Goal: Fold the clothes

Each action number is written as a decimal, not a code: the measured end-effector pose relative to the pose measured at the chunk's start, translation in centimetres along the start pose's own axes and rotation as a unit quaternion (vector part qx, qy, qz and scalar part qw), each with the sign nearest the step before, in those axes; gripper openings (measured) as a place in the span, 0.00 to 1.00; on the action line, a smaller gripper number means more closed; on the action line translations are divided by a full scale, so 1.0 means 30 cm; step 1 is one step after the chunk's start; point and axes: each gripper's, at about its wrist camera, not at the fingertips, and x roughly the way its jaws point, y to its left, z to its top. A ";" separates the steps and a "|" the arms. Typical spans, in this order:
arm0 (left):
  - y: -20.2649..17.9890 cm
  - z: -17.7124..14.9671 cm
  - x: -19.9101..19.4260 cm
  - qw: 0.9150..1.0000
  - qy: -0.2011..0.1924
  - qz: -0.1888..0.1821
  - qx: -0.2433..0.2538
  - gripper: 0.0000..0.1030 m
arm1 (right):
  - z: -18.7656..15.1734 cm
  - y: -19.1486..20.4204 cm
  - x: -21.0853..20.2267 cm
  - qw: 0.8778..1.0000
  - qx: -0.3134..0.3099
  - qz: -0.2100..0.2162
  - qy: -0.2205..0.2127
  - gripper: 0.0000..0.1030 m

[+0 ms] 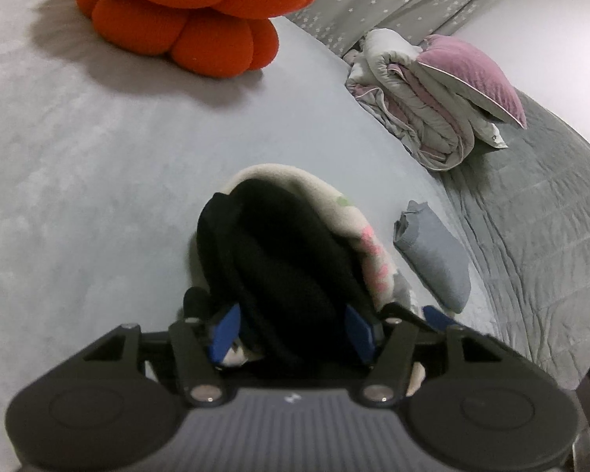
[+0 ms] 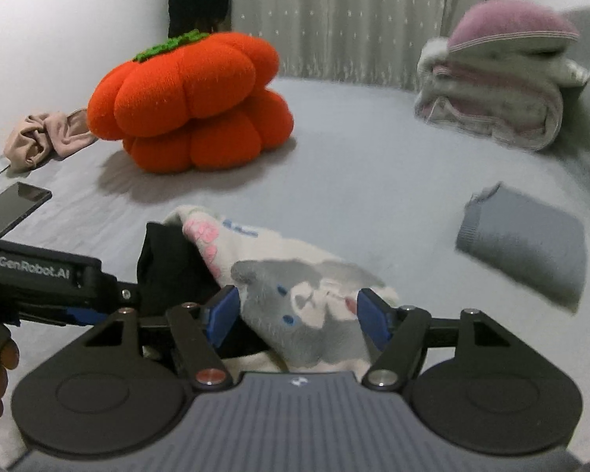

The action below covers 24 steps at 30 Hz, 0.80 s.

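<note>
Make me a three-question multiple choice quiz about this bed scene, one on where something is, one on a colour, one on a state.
1. Where does the phone lie?
A. on the bed, left of the pumpkin cushion
B. on the folded grey garment
C. under the quilt

2. What colour is the pillow on the rolled quilt?
A. green
B. purple
C. orange

3. How is the grey garment?
A. spread flat
B. hanging
C. folded

Answers: 1 A, it lies left of the cushion in the right wrist view; 2 B, its top is purple; 3 C, it is a compact rectangle.
</note>
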 end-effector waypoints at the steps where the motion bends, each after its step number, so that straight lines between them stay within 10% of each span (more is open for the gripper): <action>1: 0.002 -0.001 0.000 1.000 0.000 0.000 0.000 0.59 | 0.001 -0.001 0.003 1.000 0.006 0.005 0.004 0.48; 9: 0.000 -0.003 -0.014 1.000 -0.011 -0.008 -0.005 0.57 | 0.023 -0.001 -0.037 0.997 0.057 0.049 0.004 0.10; 14: -0.006 -0.008 -0.011 1.000 -0.016 -0.007 -0.003 0.49 | 0.044 -0.002 -0.090 0.992 0.097 0.077 -0.019 0.10; 18: -0.003 -0.009 -0.010 1.000 -0.014 -0.011 -0.001 0.08 | 0.057 -0.001 -0.122 0.989 0.115 0.085 -0.035 0.10; 24: -0.021 0.003 -0.073 0.999 -0.048 -0.012 0.021 0.05 | 0.082 -0.052 -0.177 0.985 0.139 0.079 -0.068 0.07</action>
